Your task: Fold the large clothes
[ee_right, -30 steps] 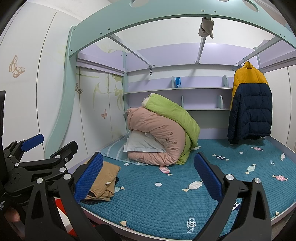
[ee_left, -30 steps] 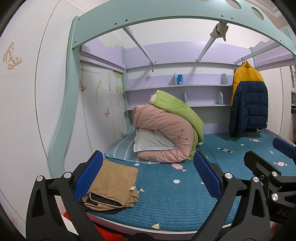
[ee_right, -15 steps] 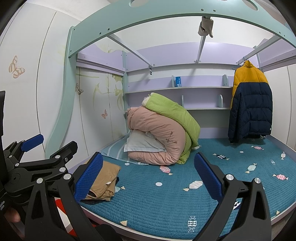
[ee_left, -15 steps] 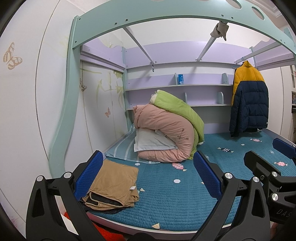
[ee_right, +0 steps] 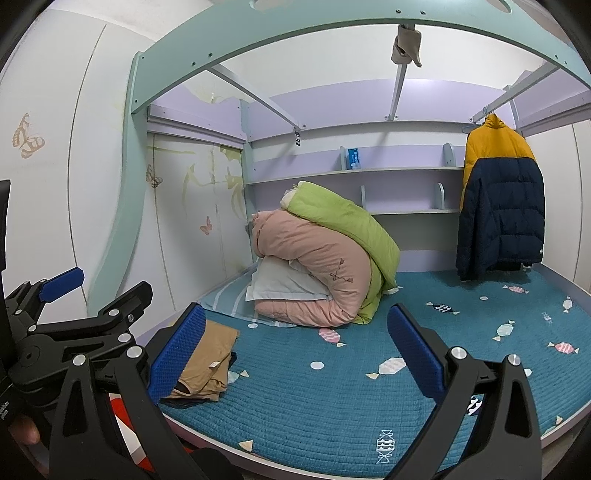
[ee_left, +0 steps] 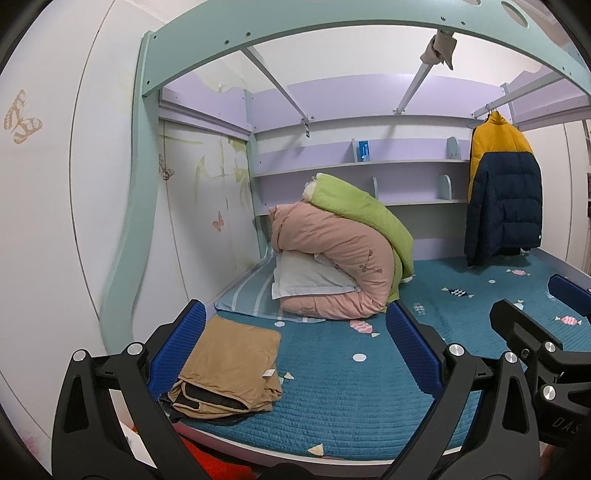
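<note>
I hold my left gripper [ee_left: 295,347] and right gripper [ee_right: 295,347] spread wide and empty above the quilted teal mattress [ee_left: 343,391], ribbed blue pads facing inward. The tan garment [ee_left: 232,363], soft and folded into a flat rectangle, lies at the mattress's front left corner; a puffy yellow-and-navy jacket [ee_left: 504,192] hangs at the far right.

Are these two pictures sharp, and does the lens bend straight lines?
Left wrist view: sharp throughout; the mint-green bed arch bows strongly and the corners go black. Right wrist view: equally sharp, same curved distortion; even indoor light, no glare on the teal quilted mattress cover.
</note>
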Motion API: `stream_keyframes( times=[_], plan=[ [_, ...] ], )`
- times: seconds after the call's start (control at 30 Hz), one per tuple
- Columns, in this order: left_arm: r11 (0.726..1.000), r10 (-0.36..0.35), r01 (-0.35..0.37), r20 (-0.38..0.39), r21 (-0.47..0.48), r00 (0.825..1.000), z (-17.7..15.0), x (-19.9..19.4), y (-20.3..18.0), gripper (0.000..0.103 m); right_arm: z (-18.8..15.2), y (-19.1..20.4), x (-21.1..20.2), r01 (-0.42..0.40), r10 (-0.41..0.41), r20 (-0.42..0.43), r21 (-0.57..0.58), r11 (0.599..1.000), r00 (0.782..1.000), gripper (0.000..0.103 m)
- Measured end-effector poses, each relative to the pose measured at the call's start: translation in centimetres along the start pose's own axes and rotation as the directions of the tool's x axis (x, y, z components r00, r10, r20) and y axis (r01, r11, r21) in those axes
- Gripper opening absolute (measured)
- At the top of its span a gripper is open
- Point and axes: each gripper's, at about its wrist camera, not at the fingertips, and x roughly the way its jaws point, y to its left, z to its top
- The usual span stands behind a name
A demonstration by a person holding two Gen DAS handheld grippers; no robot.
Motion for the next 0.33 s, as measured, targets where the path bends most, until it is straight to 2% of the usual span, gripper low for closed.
stream_keyframes(
  times=[0.23,0.33],
  plan=[
    [0.999,-0.007,0.008,-0.03,0.042,1.0,-0.2,3.1,-2.4,0.098,-0.9,-2.8,2.2,0.034,-0.035,0.013,0.058,0.998,0.999,0.095],
    [0.996,0.001,0.002,-0.032,0.089,0.999,-0.4,5.2,-4.5,0.098,-1.3,-6.0,3.4,0.148,-0.154,0.083,0.069,0.987,0.985,0.095]
  ],
)
